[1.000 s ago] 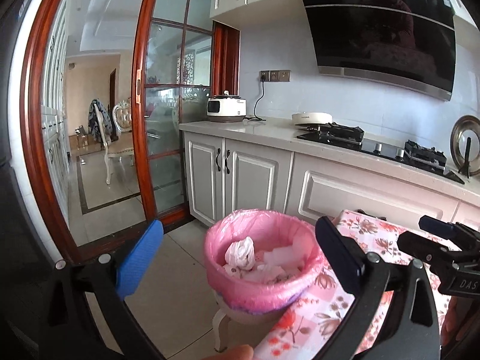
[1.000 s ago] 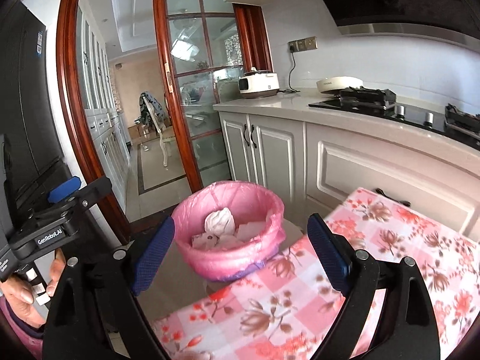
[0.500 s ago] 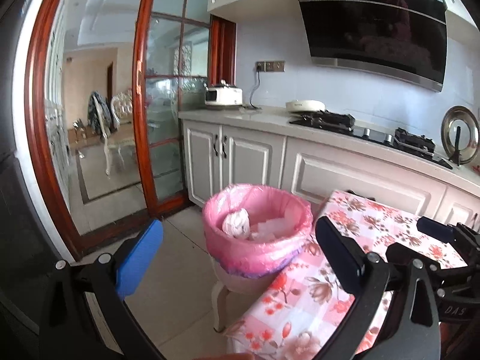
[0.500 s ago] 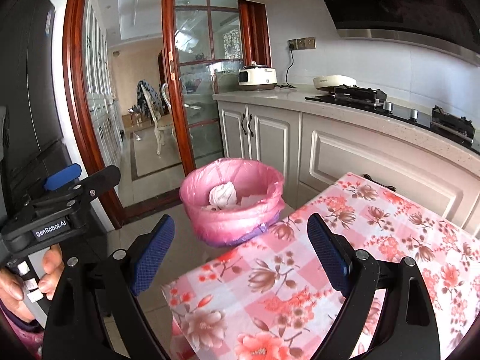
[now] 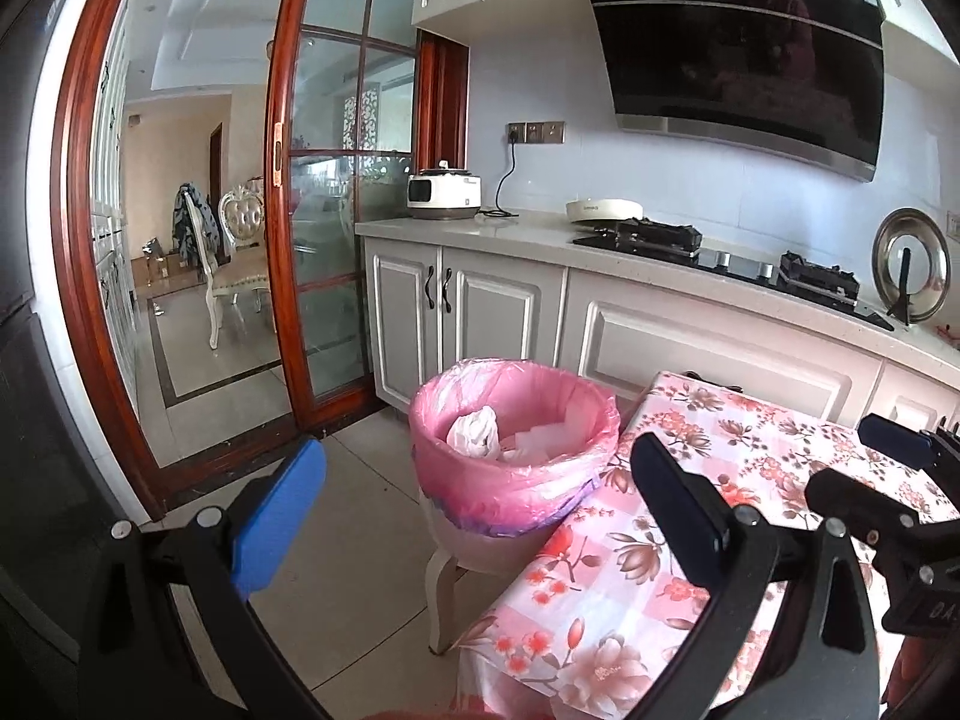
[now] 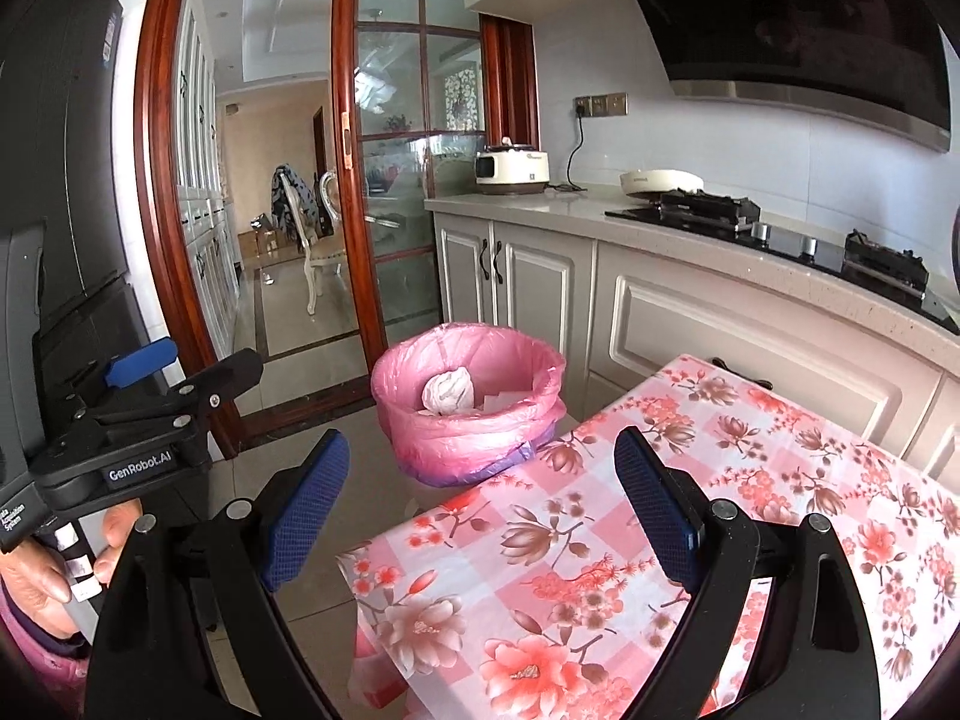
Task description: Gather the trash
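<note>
Both my left gripper (image 5: pixel 474 516) and right gripper (image 6: pixel 480 498): fingers spread, empty; best next, scan the floral desk (image 6: pixel 750 480) before the pink-lined bin (image 6: pixel 468 402).

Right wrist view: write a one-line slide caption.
Open right hand-held gripper over floral tablecloth, facing pink-lined bin.

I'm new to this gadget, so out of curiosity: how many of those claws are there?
2: the left claw hangs open facing the pink-lined bin; the right claw hangs open over the floral tablecloth.

One bin (image 5: pixel 515 468), one table (image 5: pixel 708 480), two tools.
</note>
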A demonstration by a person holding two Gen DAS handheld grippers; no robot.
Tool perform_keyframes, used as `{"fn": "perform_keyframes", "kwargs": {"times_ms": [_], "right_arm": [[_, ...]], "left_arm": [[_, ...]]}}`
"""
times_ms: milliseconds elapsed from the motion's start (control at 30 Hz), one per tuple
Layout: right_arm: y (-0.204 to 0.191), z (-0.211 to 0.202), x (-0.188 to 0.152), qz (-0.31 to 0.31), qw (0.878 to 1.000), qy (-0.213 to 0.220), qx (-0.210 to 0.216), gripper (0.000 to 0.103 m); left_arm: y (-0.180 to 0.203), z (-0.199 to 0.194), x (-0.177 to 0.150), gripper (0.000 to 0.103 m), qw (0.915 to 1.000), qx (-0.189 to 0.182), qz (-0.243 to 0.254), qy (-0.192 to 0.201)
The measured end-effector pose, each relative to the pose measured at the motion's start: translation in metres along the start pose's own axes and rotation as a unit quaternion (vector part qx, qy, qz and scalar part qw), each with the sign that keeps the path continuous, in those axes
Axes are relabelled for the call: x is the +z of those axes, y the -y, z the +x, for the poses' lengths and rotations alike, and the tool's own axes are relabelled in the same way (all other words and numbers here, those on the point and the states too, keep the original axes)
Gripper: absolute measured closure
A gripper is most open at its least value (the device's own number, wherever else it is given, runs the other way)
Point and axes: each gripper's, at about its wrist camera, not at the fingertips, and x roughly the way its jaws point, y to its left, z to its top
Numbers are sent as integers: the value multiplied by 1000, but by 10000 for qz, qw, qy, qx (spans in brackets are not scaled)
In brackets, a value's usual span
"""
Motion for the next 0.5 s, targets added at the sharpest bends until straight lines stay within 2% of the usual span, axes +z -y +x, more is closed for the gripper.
{"fn": "perform_keyframes", "kwargs": {"times_ms": [267, 367, 500], "right_arm": [[16, -3, -3, 399, 9991, 122, 91, 18], [21, -8, -4, 604, 9971, 334, 318, 18], [19, -13, -6, 504, 9962, 614, 361, 18]], "left_arm": [[13, -18, -6, 5, 9995, -134, 250, 119], [16, -22, -8, 5, 9991, -154, 293, 250], [22, -30, -11, 5, 9982, -178, 309, 478]]}}
